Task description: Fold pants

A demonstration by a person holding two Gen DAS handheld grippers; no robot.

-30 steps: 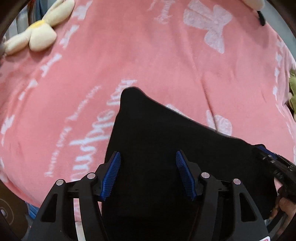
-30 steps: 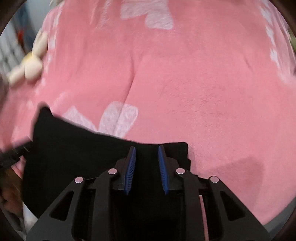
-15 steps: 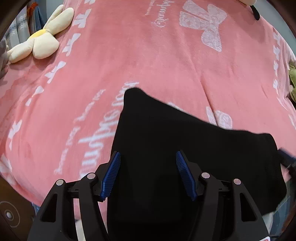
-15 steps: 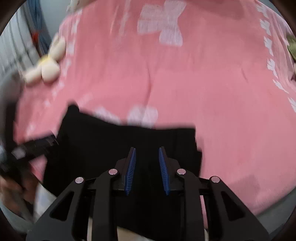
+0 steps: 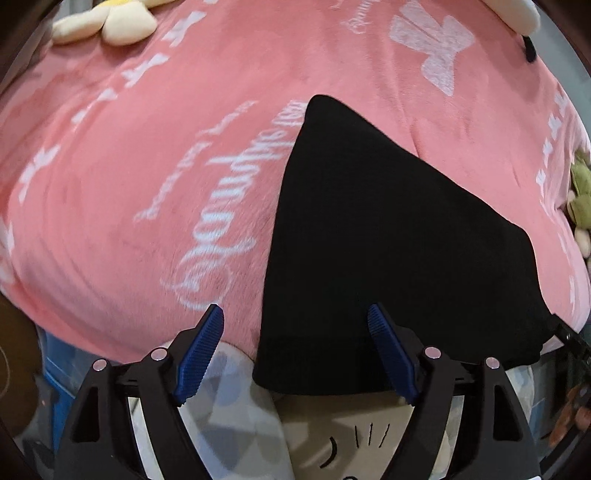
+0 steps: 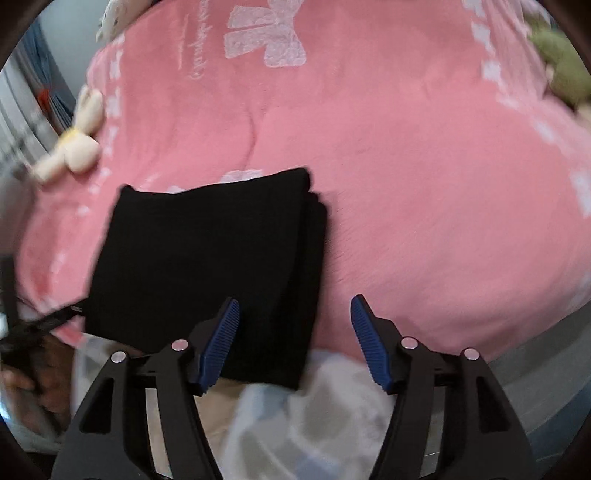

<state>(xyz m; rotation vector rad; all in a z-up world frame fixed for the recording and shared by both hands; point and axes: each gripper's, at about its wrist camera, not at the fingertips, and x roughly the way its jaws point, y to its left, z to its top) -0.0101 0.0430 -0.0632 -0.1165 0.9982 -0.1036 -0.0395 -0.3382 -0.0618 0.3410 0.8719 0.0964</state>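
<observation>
The black pants (image 5: 388,236) lie folded in a flat rectangle on the pink blanket (image 5: 147,147), their near edge hanging over the bed's front edge. They also show in the right wrist view (image 6: 207,266), with stacked layers along their right side. My left gripper (image 5: 295,347) is open and empty, held just in front of the pants' near left corner. My right gripper (image 6: 293,339) is open and empty, just in front of the pants' near right corner. Neither touches the fabric.
A cream plush bunny (image 6: 74,144) lies at the blanket's left edge and shows in the left wrist view (image 5: 107,18). A green plush toy (image 6: 561,70) lies at the far right. A patterned sheet (image 5: 229,424) hangs below the bed's edge.
My right gripper has opened and let go of the pants. Both grippers have pulled back toward the bed's front edge. The pants stay folded on the blanket.
</observation>
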